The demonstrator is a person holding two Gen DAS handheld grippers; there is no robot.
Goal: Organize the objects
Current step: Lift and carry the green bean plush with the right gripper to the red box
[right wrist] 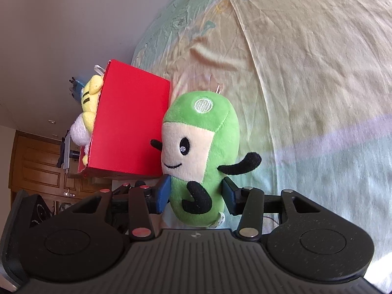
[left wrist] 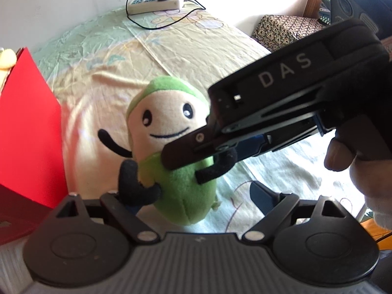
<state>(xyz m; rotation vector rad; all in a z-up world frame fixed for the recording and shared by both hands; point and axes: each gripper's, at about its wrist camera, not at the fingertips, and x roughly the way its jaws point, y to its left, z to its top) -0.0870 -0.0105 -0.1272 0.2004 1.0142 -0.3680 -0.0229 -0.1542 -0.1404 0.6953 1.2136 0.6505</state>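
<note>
Right gripper (right wrist: 196, 197) has its jaws apart around the green plush toy (right wrist: 199, 152), mid-frame beside the red box (right wrist: 127, 125). Left gripper (left wrist: 196, 196) is open too.

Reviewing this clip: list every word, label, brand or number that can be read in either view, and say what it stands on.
"DAS": white letters on the side of the right hand-held gripper, seen from the left wrist view.
Small white tag at the base of the green plush toy: print too small to read.
Round embroidered patch on the toy's head: a pattern, no letters.
Nothing else legible.
</note>
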